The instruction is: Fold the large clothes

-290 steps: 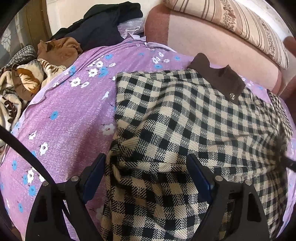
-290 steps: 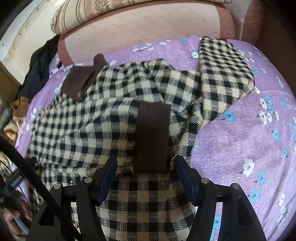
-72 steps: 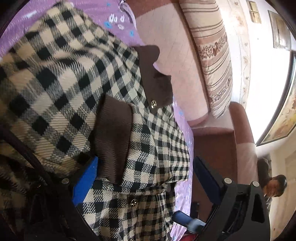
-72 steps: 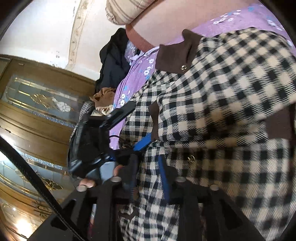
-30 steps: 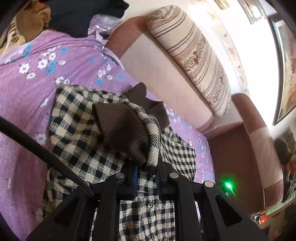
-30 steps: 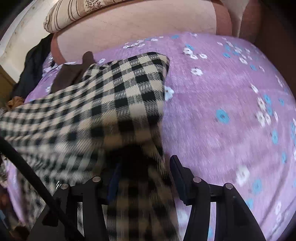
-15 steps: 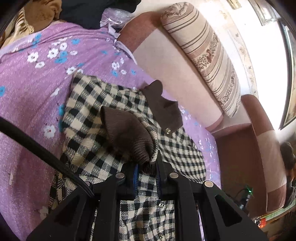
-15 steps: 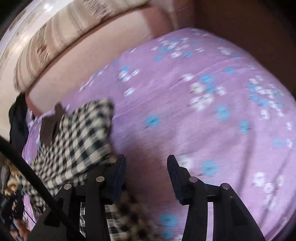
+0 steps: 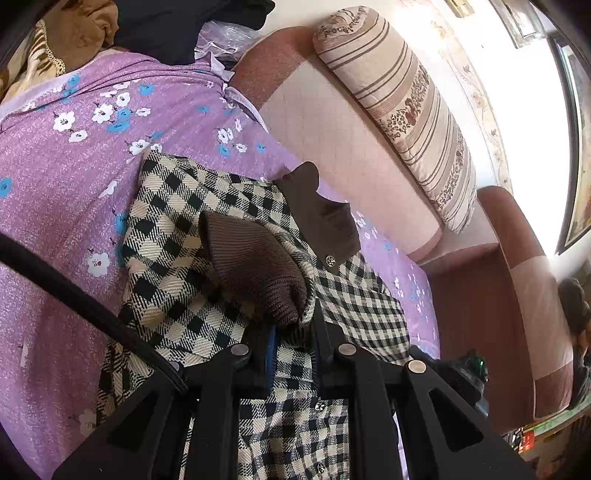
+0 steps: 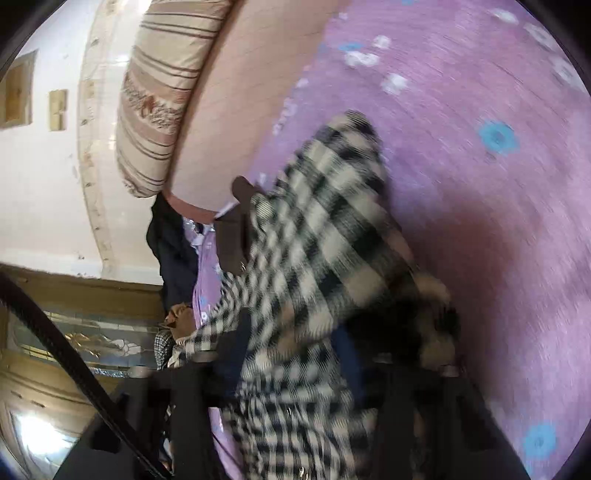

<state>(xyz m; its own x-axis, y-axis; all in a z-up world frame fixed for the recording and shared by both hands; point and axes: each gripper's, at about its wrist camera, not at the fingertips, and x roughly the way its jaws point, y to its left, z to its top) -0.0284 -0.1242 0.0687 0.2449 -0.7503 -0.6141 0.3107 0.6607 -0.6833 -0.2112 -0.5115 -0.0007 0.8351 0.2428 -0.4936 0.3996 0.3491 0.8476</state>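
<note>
1. Left wrist view, far left: purple floral sheet covers the sofa seat; heap of brown and dark clothes at its top-left end.
2. Centre: checked coat lies on the sheet, brown collar twd the sofa back.
3. Left gripper: jaws narrow, pinched on the coat's sleeve; ribbed brown cuff bunches just above the fingertips.
4. Right of that: striped bolster rests along the top of the sofa back; brown armrest beyond the seat's end.
5. Right wrist view, blurred: bolster upper left, coat draped across the middle, sheet to the right.
6. Right gripper: checked cloth sits btwn the two fingers w/ a fair gap; can't tell if it's gripping or slack.
</note>
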